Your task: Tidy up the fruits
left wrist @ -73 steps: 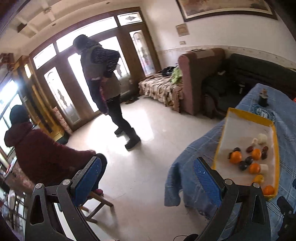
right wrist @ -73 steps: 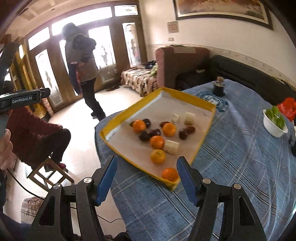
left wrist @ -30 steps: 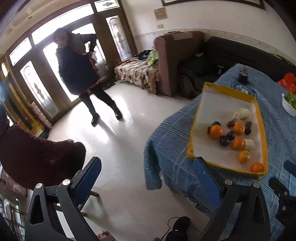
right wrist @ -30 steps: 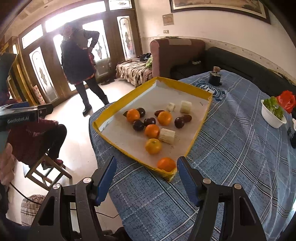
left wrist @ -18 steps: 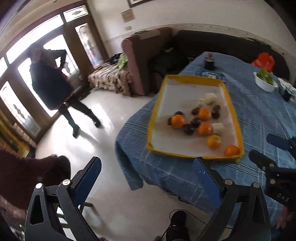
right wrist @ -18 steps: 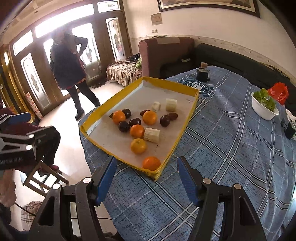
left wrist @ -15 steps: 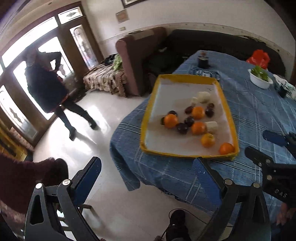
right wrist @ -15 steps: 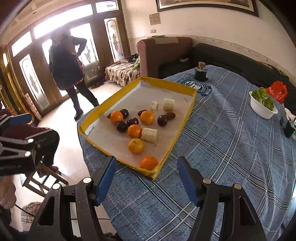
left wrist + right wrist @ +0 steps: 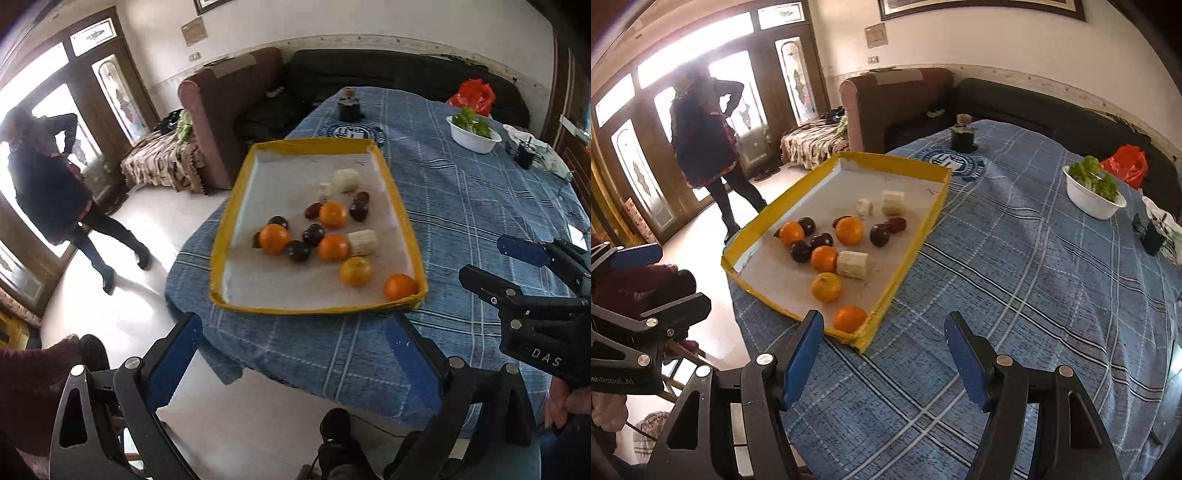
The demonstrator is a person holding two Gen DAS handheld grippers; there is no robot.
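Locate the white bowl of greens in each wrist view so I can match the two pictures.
Left wrist view: the white bowl of greens sits upper right, on the blue checked cloth beyond the tray's far right corner.
Right wrist view: the white bowl of greens sits at the right, above middle height, on the same cloth.
Shared landmark: the yellow-rimmed tray of fruit, left of the bowl in both.

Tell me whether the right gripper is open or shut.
Open. The right gripper has its blue pads spread wide with only the blue tablecloth between them, short of the yellow tray.
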